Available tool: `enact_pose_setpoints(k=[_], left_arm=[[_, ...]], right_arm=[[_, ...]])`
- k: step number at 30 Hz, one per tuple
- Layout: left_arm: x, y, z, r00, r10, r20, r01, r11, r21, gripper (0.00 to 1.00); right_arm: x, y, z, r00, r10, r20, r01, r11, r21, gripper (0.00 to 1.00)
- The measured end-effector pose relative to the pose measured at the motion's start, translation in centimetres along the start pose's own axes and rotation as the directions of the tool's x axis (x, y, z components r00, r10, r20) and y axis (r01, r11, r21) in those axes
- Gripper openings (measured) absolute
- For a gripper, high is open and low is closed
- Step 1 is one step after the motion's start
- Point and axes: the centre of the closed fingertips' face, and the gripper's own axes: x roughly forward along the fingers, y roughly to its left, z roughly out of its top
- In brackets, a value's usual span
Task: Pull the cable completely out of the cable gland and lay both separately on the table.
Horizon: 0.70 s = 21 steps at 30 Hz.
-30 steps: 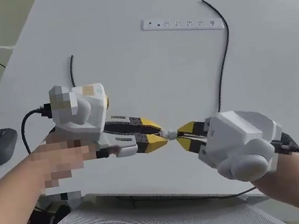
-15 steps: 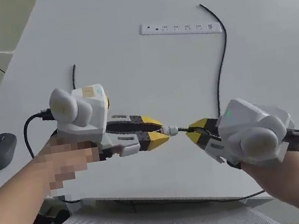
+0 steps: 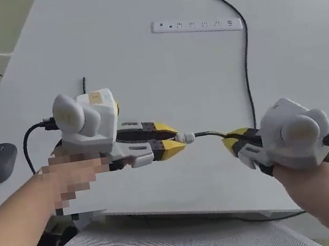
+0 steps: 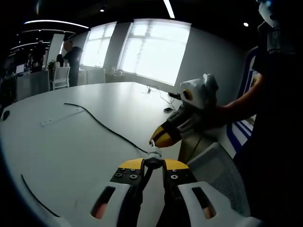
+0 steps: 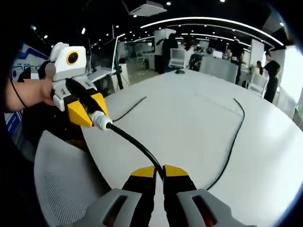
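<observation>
The left tongs (image 3: 177, 143) are closed on the white cable gland (image 3: 185, 137), pinching it at their yellow tips and holding it in the air, so it serves as the fixed end of the pull. The right tongs (image 3: 232, 142), a little way out from the gland on its cable side, are closed on the black cable (image 3: 206, 134), which runs in a shallow curve from the gland's mouth to their tips. Gripping the two parts in opposed tongs lets the cable be drawn along the gland's own axis rather than bent against it. Beneath the gland lies the near edge of the white counter (image 3: 146, 82). A power strip (image 3: 196, 25) with its own lead rests well beyond the gland. In my judgement the cable is not yet free: in the right gripper view it enters the gland with no gap. Neither part is laid down yet.
</observation>
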Motion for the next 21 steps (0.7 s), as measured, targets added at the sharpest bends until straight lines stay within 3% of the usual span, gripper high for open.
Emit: enact_pose_setpoints(k=[3,7,21], left_arm=[[0.1,0.0,-0.1,1.0,0.0,-0.001,0.0,1.0,-0.002,0.15],[0.1,0.0,-0.3,1.0,0.005,-0.007,-0.005,1.0,0.002,0.15],[-0.2,0.8,-0.3,0.9997,0.021,-0.013,-0.021,1.0,-0.01,0.15]], right_arm=[[0.2,-0.2,-0.5,0.9999,0.01,-0.003,-0.01,0.997,0.08,0.0],[0.5,-0.2,-0.9,0.9998,0.005,-0.017,-0.004,0.996,0.091,0.0],[0.1,0.5,-0.9,0.9998,0.008,-0.018,-0.008,1.0,0.005,0.02]])
